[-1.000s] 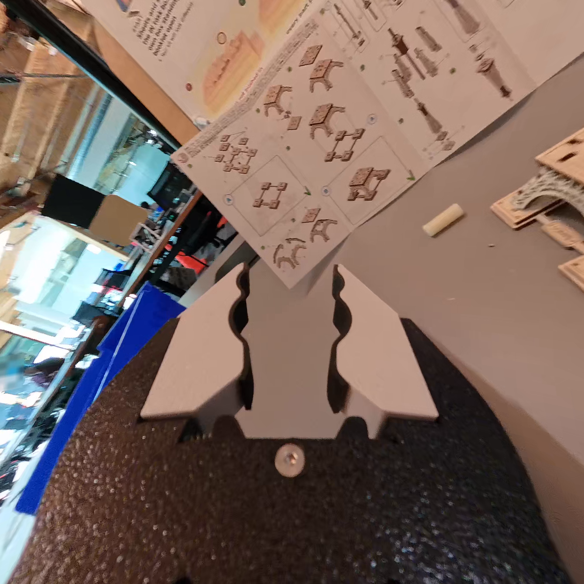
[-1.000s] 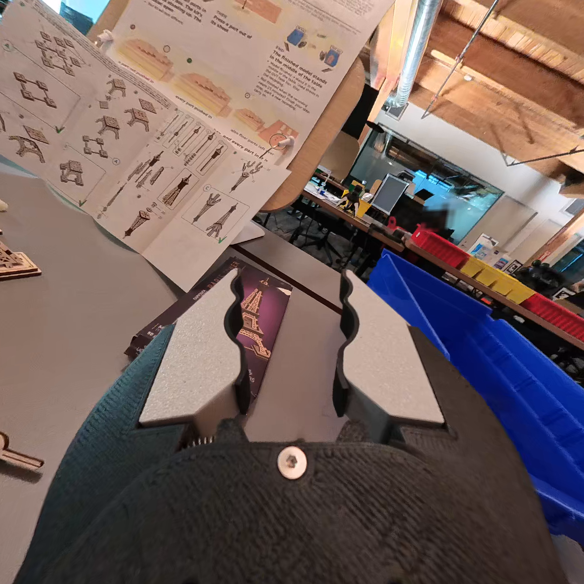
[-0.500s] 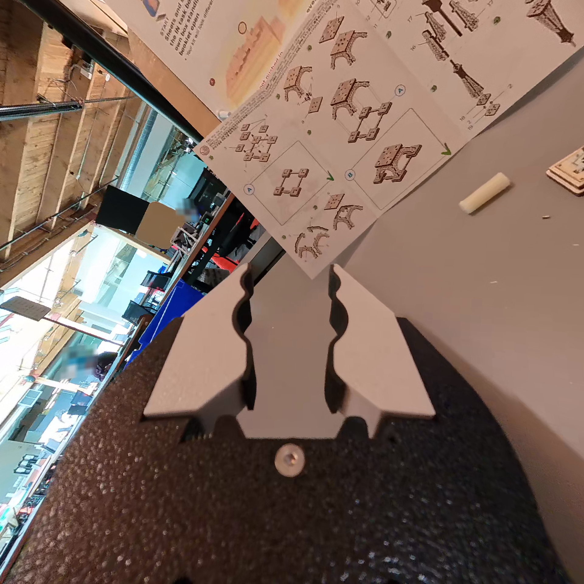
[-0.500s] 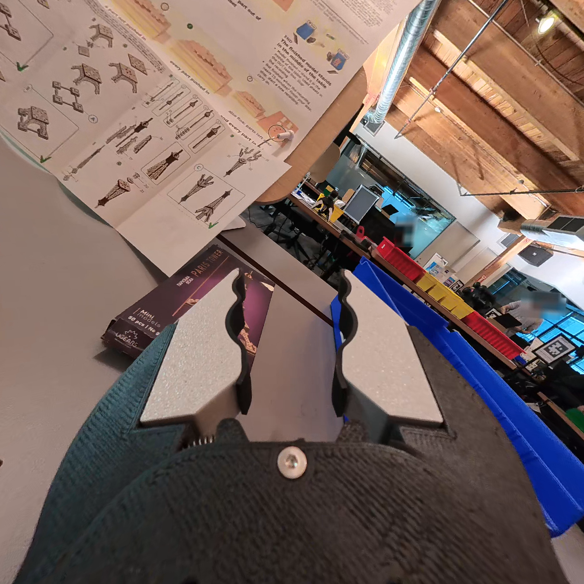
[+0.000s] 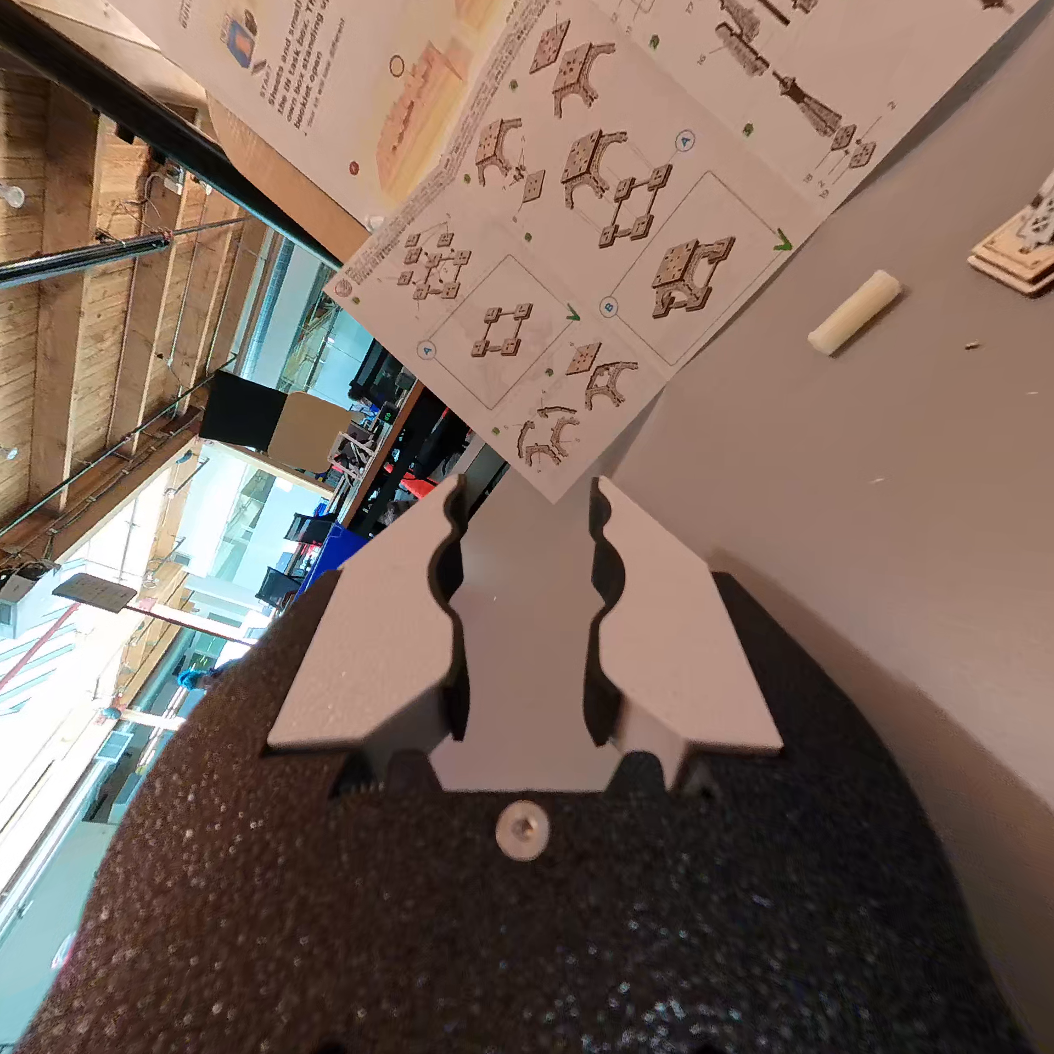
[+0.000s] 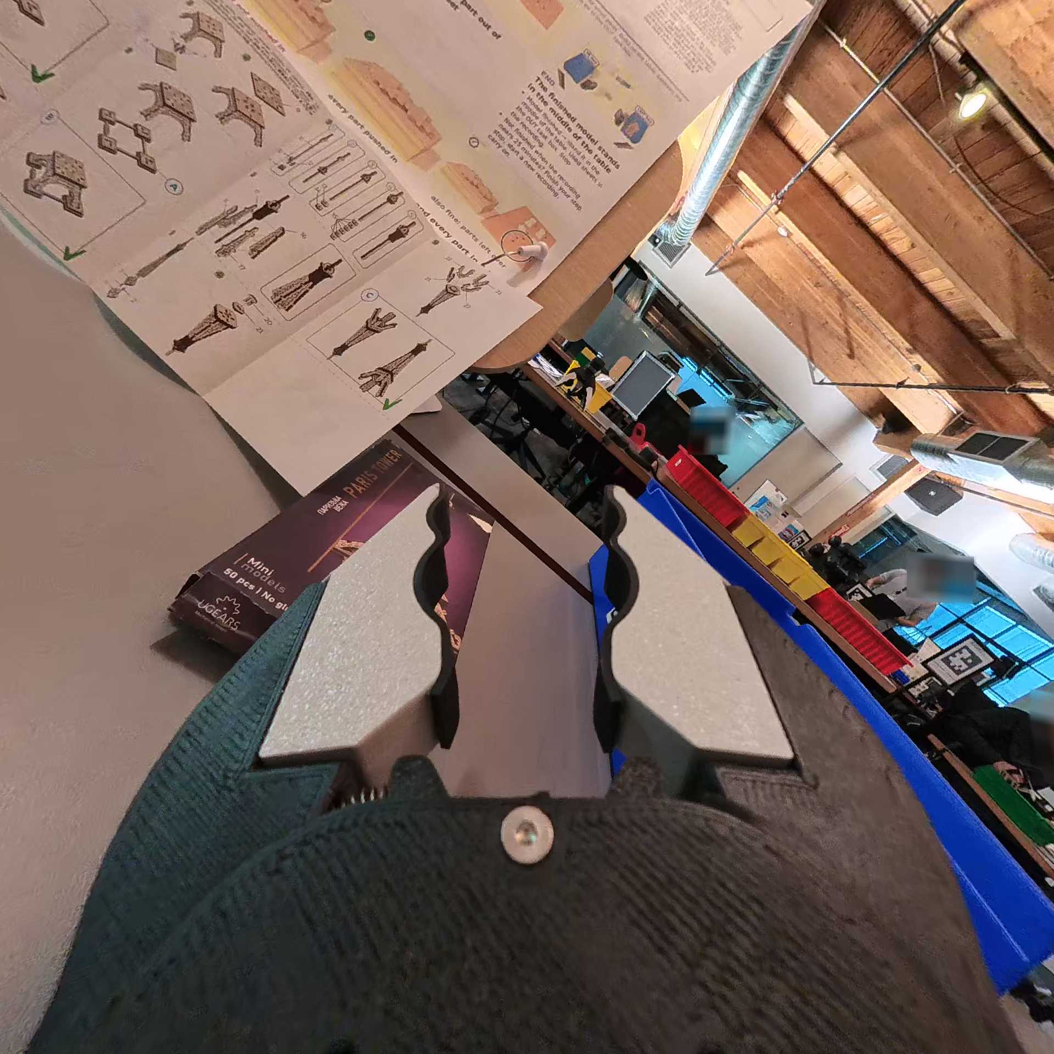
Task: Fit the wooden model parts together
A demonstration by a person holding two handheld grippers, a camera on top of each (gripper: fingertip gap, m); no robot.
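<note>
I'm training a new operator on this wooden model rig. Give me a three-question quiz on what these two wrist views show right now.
1. True or false: the left gripper grips a wooden part.
2. What lies nearest the cream stick on the grey table? A) instruction sheet B) blue bin C) dark model box
3. Fill in: the right gripper is ____.

Key: 1 false, it is open and empty. 2 A. 3 open.
</note>
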